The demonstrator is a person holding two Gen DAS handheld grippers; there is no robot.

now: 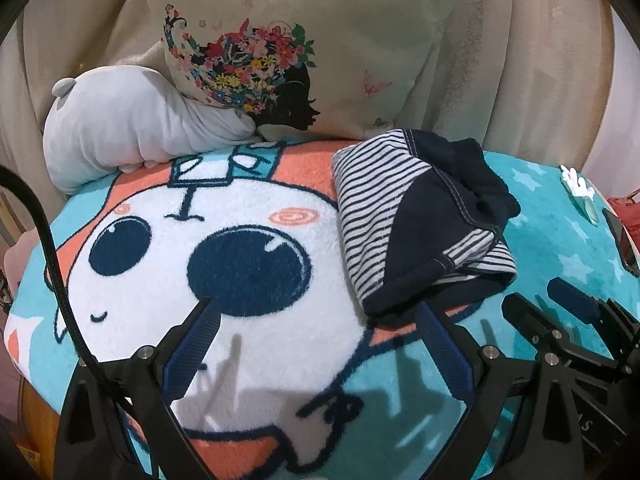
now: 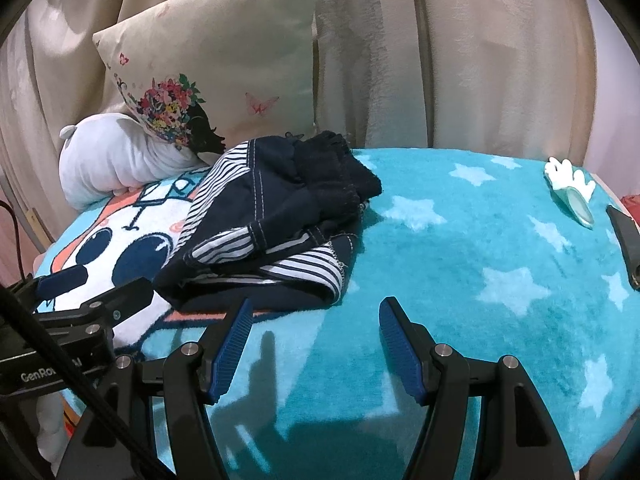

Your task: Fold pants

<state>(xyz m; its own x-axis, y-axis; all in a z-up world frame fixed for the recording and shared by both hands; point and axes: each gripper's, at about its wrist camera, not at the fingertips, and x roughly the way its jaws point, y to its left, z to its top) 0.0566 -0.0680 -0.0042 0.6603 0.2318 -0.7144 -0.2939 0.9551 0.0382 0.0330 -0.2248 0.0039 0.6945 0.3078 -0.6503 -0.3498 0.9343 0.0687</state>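
pants folded up on the blanket

the pants lie in a bundle on the blanket, near the pillow. left tongs and right tongs, just in front of the pants, are apart and hold nothing.

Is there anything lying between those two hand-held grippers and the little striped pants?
Nothing visible. Only bare blanket lies between the open right hand-held gripper and the pants; the left hand-held gripper, also open, sits just short of their near edge.
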